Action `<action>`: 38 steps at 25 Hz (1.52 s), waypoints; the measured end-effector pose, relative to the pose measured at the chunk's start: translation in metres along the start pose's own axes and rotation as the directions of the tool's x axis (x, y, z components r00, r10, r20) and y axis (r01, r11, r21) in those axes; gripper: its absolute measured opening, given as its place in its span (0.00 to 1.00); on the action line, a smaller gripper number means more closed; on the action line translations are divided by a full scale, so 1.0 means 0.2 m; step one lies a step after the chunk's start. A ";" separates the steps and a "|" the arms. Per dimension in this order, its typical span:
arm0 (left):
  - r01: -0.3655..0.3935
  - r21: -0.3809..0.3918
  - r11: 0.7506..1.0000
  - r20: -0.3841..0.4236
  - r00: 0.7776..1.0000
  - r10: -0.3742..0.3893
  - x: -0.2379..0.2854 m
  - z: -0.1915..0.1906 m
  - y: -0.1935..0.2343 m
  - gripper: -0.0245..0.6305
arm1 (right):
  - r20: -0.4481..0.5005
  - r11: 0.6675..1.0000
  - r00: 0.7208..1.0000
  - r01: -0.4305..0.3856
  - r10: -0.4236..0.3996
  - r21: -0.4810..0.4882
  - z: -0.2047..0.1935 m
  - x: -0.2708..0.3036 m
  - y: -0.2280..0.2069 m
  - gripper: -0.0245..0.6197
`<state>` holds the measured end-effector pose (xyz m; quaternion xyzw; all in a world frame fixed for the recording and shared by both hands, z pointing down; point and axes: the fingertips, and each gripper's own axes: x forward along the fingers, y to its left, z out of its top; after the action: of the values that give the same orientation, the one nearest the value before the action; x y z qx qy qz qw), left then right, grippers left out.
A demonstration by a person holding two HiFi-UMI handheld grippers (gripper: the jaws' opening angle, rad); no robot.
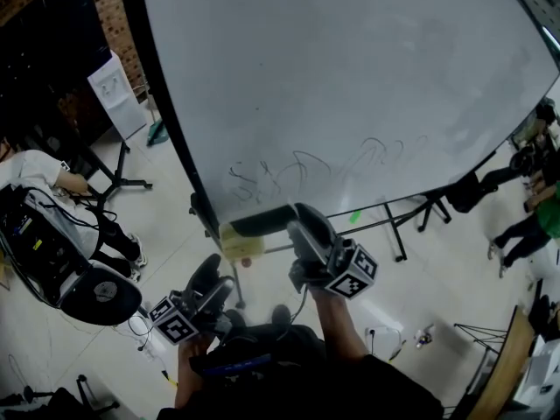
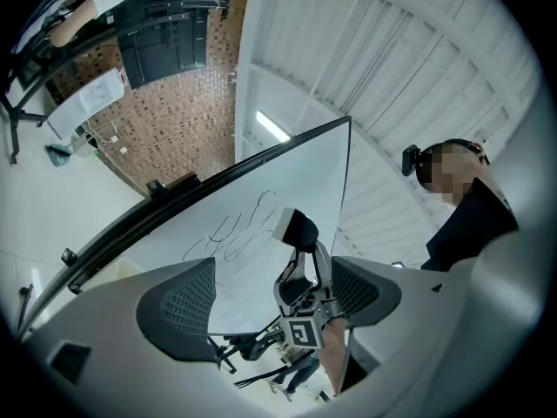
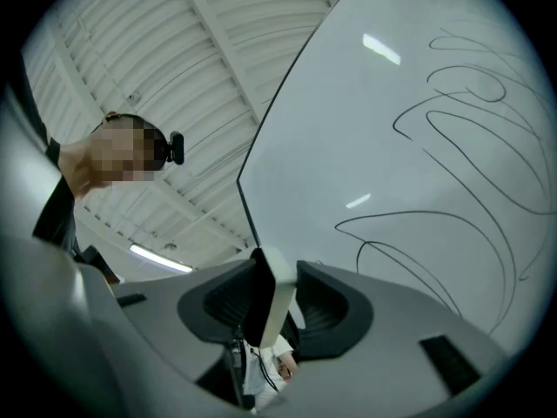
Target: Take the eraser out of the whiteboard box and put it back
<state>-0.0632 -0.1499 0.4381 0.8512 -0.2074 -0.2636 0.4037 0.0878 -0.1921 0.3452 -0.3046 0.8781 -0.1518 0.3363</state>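
My right gripper (image 3: 277, 296) is clamped on the eraser (image 3: 271, 316): both pads bear on its flat sides, and the block stands edge-on between them, with a white face and a dark face showing in the right gripper view. The eraser is out of the whiteboard box (image 1: 241, 241), raised above it. The box is a pale tray fixed at the lower edge of the whiteboard (image 1: 350, 86), and it sits just to the left of my right gripper and slightly below its jaws. Directly ahead of my right gripper is the board surface, marked with looping black pen lines (image 3: 452, 129). My left gripper (image 2: 270, 296) sits lower than the right one and to its left, below the box and clear of it. Its jaws stand apart with nothing held; the board and my right gripper show through the gap.
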 end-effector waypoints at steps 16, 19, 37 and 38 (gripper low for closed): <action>0.010 0.004 1.000 0.009 1.000 -0.010 0.00 -0.01 -0.02 0.66 | 0.269 0.979 0.961 -0.111 0.062 0.173 0.30 0.00 0.08 0.30; 0.011 0.007 1.000 0.008 1.000 -0.011 0.01 -0.01 -0.02 0.66 | 0.296 0.974 0.953 -0.126 0.066 0.186 0.33 -0.01 0.09 0.30; 0.014 0.015 1.000 -0.016 1.000 -0.014 0.07 -0.03 -0.04 0.66 | 0.468 0.948 0.879 -0.226 0.098 0.225 0.54 -0.11 0.11 0.30; 0.013 0.014 1.000 -0.021 1.000 -0.013 0.07 -0.04 -0.04 0.66 | 0.475 0.947 0.874 -0.229 0.099 0.225 0.55 -0.12 0.11 0.30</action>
<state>-0.0465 -0.1494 0.4319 0.8580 -0.1994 -0.2557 0.3983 0.1684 -0.1666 0.2663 -0.2058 0.7671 -0.1667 0.5843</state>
